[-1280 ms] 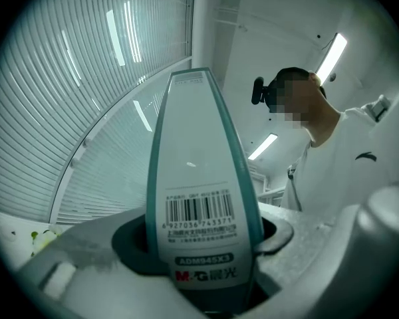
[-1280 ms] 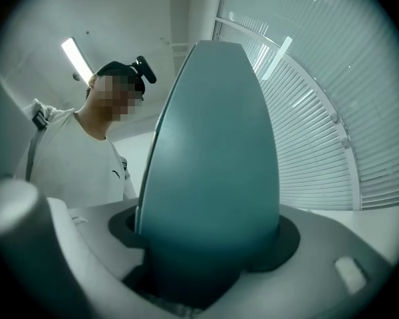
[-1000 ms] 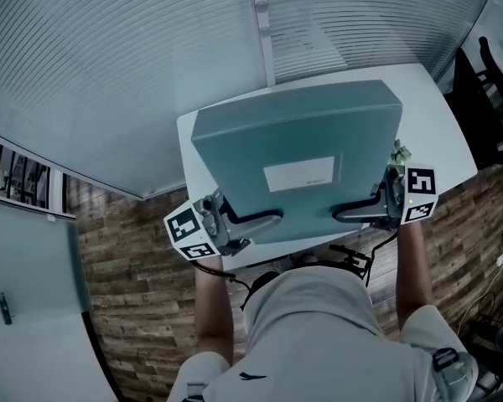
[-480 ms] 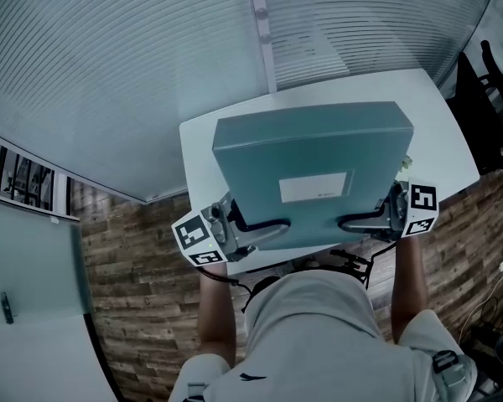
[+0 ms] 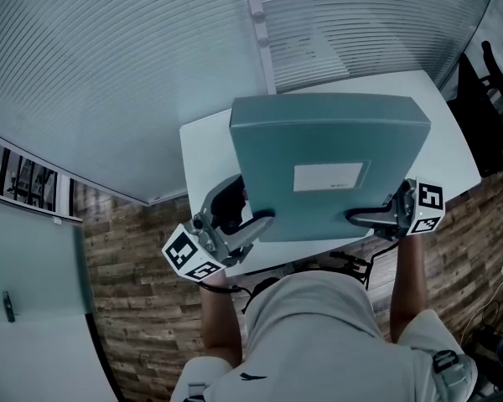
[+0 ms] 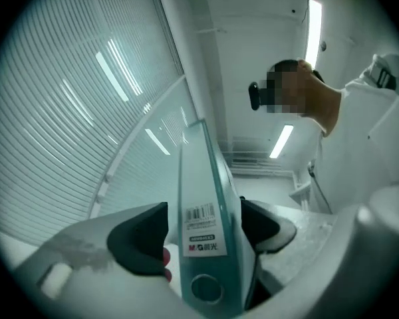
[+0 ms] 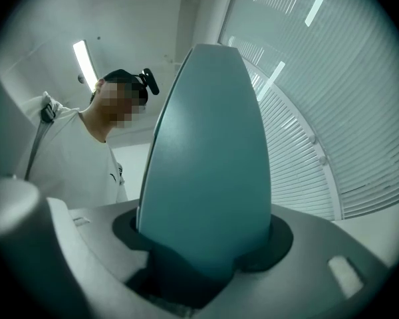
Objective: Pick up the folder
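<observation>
The left gripper point(image 5: 253, 223), over the table's point(image 5: 203, 145) near-left corner, is opening its jaws around the folder's point(image 5: 327, 166) barcoded spine. The folder is thick and teal with a white label point(image 5: 329, 177), and it hangs tilted above the table's near edge. The right gripper point(image 5: 365, 218) clamps its lower right edge.

**Folder spine showing the one readable brand mark**
In the left gripper view, a white sticker point(image 6: 201, 230) on the spine of the folder point(image 6: 198, 171) is showing a barcode with digits too small to read, a dark strip of tiny print, and "M&G" followed by two Chinese characters. In the head view, the white label point(image 5: 329, 177) on the cover is carrying print too fine to read. The left marker cube point(image 5: 190, 255) and right marker cube point(image 5: 426, 207) are showing only black-and-white square codes.
</observation>
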Tool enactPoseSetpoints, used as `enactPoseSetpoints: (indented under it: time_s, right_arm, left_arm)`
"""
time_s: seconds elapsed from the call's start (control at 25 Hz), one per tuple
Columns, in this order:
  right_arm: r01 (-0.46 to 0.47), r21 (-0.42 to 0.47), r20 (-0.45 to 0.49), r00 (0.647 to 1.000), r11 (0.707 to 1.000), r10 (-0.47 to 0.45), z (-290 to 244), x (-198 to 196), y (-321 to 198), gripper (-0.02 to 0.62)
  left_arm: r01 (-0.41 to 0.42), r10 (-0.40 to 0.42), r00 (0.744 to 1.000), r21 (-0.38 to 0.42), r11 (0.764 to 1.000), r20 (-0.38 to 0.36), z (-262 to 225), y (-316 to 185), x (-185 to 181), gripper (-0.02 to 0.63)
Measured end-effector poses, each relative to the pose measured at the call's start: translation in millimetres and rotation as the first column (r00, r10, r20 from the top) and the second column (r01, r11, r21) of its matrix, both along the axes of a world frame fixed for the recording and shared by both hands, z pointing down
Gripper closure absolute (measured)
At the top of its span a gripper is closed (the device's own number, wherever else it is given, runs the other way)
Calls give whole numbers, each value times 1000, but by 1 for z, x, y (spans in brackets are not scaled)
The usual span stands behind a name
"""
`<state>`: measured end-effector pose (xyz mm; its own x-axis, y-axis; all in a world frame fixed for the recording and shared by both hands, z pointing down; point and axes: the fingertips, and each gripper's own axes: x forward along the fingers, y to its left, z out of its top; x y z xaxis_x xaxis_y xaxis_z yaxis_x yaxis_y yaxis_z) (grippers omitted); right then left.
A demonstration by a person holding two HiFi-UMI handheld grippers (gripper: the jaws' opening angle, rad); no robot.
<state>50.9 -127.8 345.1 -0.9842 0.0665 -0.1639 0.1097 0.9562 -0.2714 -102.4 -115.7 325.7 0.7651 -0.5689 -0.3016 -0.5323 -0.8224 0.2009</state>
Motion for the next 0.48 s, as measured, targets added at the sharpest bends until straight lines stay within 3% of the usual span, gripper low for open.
enactPoseSetpoints:
  time_s: [0.12, 0.24, 0.36, 0.48]
  right_arm:
    - [-131, -12, 41, 990, 991, 131, -6, 26, -22, 288]
    - [-286, -18, 97, 953, 958, 286, -16, 52, -42, 288]
    - [-416, -18, 126, 901, 909, 415, -21, 67, -52, 288]
    - [-549, 28, 99, 833, 836, 544, -19, 71, -57, 288]
  left_arm:
    - [201, -203, 976, -35, 979, -74, -7, -6, -48, 296]
    - [375, -374, 927, -49, 926, 25, 2, -7, -76, 338]
    - [552, -546, 831, -29, 834, 109, 9, -5, -94, 382]
    - [699, -692, 711, -18, 715, 124, 14, 0, -114, 428]
